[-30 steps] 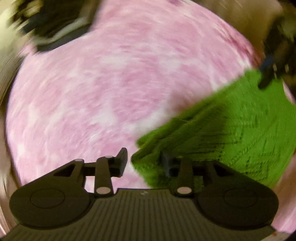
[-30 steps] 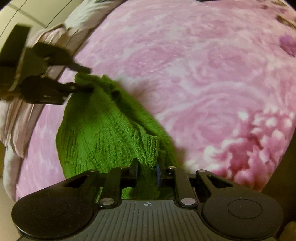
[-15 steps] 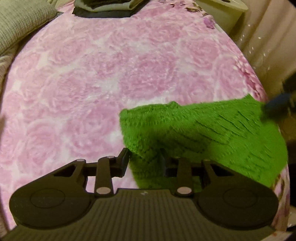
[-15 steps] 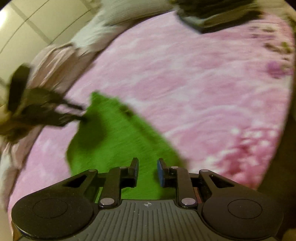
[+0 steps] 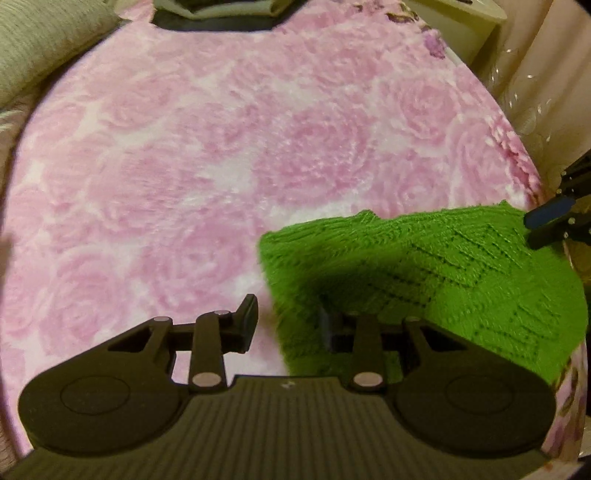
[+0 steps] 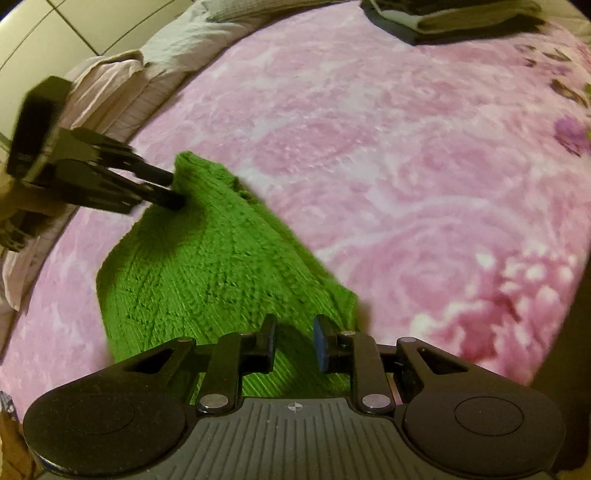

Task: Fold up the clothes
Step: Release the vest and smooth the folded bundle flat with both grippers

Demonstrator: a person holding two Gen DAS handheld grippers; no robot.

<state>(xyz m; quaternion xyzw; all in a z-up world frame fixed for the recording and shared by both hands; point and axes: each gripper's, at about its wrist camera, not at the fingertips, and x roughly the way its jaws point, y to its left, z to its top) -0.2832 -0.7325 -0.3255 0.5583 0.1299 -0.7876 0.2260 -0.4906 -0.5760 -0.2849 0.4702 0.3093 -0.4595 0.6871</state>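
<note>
A green knit garment (image 5: 443, 280) lies spread over a pink rose-patterned blanket (image 5: 221, 166). My left gripper (image 5: 290, 321) is closed on its near left corner. The cloth edge runs between the fingers and covers the right one. In the right wrist view the same gripper (image 6: 173, 188) pinches the far corner of the garment (image 6: 207, 273), which stretches down to my right gripper (image 6: 293, 339). That gripper is shut on a fold of the knit. It also shows at the right edge of the left wrist view (image 5: 530, 230), on the far corner.
A pile of folded dark clothes (image 6: 461, 22) sits at the far end of the blanket (image 6: 406, 166). Grey pillows (image 5: 44, 44) lie along the left side. A pale cabinet (image 5: 461, 22) and a curtain (image 5: 546, 92) stand past the right edge.
The garment went from a bunched heap to a flat sheet stretched between the two grippers. The left gripper rolled, and its jaws narrowed on the corner.
</note>
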